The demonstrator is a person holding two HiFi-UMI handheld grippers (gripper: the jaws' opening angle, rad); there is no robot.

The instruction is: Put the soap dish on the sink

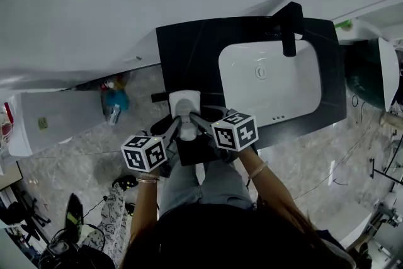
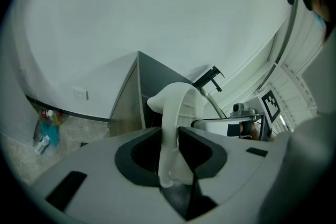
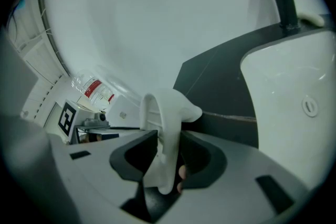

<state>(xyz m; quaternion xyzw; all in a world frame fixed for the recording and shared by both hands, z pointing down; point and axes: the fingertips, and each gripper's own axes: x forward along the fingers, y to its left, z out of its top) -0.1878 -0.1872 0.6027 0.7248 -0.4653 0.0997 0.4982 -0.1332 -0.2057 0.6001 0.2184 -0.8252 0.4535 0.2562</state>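
A white soap dish point(image 1: 184, 109) is over the front left of the black counter point(image 1: 189, 53), left of the white sink basin point(image 1: 271, 82) and its black faucet point(image 1: 290, 28). Whether it rests on the counter I cannot tell. My left gripper point(image 1: 177, 127) holds it from the left and my right gripper point(image 1: 197, 121) from the right. In the left gripper view the dish's rim point(image 2: 178, 102) stands pinched between the pads of the left gripper point(image 2: 169, 134). In the right gripper view the dish point(image 3: 165, 107) is likewise clamped in the right gripper point(image 3: 169, 139), with the basin point(image 3: 283, 92) beyond.
A white wall rises behind the counter. A long white fixture point(image 1: 50, 116) stands at the left, with blue and red bottles point(image 1: 114, 101) on the marble floor beside it. At the right edge are a dark green area point(image 1: 365, 72) and a white rim point(image 1: 389, 72). Cables lie on the floor.
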